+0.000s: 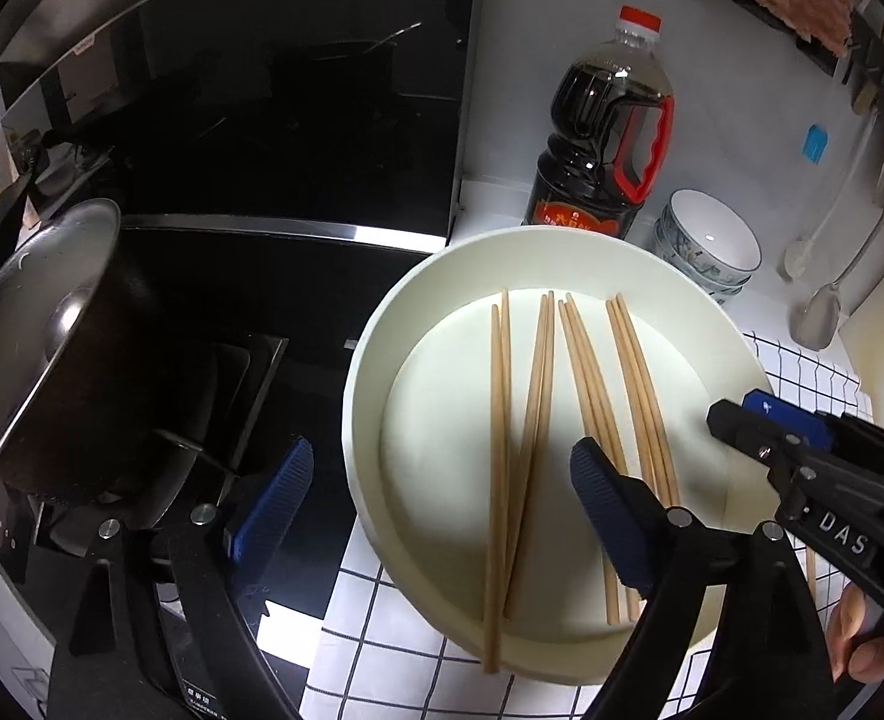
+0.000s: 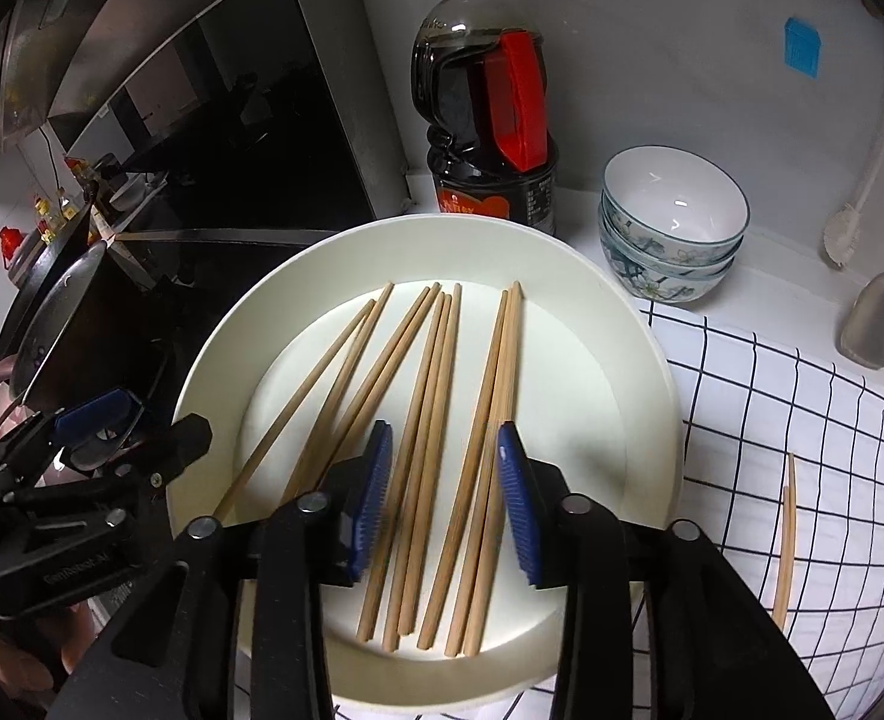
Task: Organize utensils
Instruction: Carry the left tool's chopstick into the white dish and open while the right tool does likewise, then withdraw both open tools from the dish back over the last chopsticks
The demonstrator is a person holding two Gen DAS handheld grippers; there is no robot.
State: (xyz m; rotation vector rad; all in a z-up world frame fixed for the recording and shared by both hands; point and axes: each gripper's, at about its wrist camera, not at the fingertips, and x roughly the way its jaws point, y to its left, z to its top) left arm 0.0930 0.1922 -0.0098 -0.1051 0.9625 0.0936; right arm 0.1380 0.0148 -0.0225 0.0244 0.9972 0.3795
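Observation:
Several wooden chopsticks lie in a white round plate on a checked cloth; they also show in the left wrist view. A separate pair of chopsticks lies on the cloth right of the plate. My right gripper is open and empty, its blue pads low over the near ends of the middle chopsticks. My left gripper is open wide and empty, straddling the plate's left rim. The right gripper appears in the left wrist view, the left gripper in the right wrist view.
A dark sauce bottle and stacked patterned bowls stand behind the plate. A metal pot sits on the black stove at left. A spatula and a brush hang at right. The checked cloth covers the counter.

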